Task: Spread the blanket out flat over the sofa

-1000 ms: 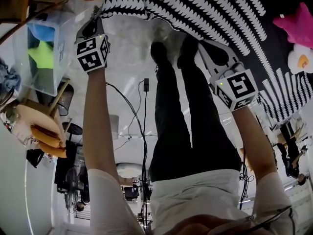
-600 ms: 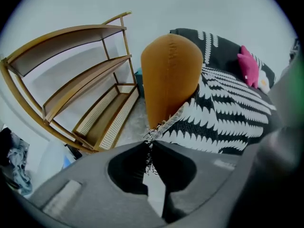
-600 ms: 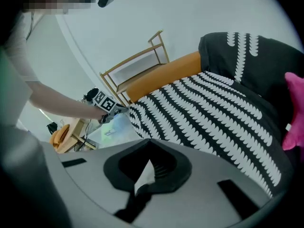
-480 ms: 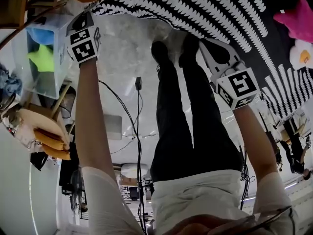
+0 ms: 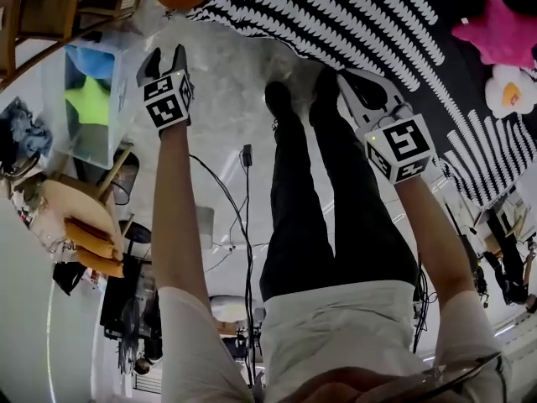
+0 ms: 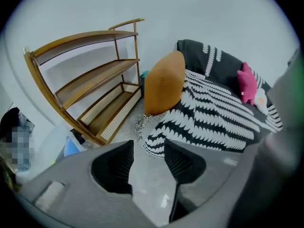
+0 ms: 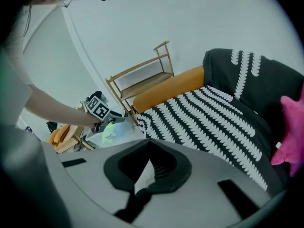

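Nearest you, your left gripper [image 5: 165, 55] hung over the pale glossy floor [image 5: 226, 99]. Its fingers [image 6: 116, 165] stood wide, having just been opening, and nothing lay between them. Your right gripper [image 5: 346, 81] had its fingers closed tip to tip with no cloth visible in them, and it hovered close to the near hem of the black blanket with rows of white leaf shapes [image 5: 352, 15].

That blanket lay across the seat of the dark sofa [image 6: 187, 49] and ran up its back. As I judged it, the spreading was nearly done, and the step in hand was letting go and checking.

To do that well, you needed to lift both grippers straight clear so that no finger dragged the hem back off the seat. The fringed corner [image 6: 141, 125] looked bunched on the floor at the left end, under the orange bolster cushion [image 6: 164, 82]. It called for a pinch at its very tip and a low pull outward, not upward.

On the far right of the sofa sat the pink star-shaped plush [image 5: 503, 36] and the white flower plush [image 5: 513, 91]. A hard tug might have shifted them.
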`<state>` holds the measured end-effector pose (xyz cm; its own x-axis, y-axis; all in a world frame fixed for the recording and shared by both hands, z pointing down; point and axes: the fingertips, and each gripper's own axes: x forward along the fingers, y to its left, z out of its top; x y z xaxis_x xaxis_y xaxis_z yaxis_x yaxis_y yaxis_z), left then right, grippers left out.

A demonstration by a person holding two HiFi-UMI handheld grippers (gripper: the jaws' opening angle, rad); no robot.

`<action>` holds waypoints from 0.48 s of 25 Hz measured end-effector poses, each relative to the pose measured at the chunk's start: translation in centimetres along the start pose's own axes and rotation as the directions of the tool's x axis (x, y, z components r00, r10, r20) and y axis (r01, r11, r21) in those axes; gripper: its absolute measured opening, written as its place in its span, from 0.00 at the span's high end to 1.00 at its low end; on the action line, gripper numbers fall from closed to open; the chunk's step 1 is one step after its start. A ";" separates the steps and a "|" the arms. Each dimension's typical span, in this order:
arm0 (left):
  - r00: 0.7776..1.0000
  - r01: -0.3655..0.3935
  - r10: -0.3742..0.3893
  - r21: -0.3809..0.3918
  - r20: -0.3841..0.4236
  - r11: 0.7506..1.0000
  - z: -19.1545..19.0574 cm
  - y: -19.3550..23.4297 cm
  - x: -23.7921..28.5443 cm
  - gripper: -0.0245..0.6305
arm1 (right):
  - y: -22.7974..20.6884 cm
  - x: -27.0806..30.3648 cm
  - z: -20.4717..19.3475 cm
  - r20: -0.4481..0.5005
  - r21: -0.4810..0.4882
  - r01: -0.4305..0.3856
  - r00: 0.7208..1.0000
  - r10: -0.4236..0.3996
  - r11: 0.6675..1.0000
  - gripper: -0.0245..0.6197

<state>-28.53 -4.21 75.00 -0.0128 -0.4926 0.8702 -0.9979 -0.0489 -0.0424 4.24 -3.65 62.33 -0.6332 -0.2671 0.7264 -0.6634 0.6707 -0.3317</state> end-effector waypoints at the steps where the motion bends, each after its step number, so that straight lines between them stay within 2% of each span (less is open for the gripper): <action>1: 1.000 0.006 -0.006 0.000 0.016 1.000 0.6 -0.4 -0.9 0.66 | 0.1 -0.3 0.7 0.014 -0.009 0.001 1.000 -0.001 1.000 0.96; 6: 0.994 0.053 -0.054 0.010 0.090 0.999 4.0 -3.1 -7.1 0.66 | 1.4 -3.8 4.3 0.061 -0.044 0.010 0.998 -0.007 0.999 0.96; 12: 0.979 0.104 -0.119 0.093 0.168 0.990 10.4 -4.8 -17.1 0.66 | 4.8 -11.0 10.5 0.092 -0.056 0.022 0.996 -0.017 0.998 0.96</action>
<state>-22.84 -4.59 55.23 0.1169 -0.6223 0.7740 -0.9835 -0.1809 0.0031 3.85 -4.76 46.48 -0.6560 -0.3410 0.6733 -0.6539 0.7022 -0.2815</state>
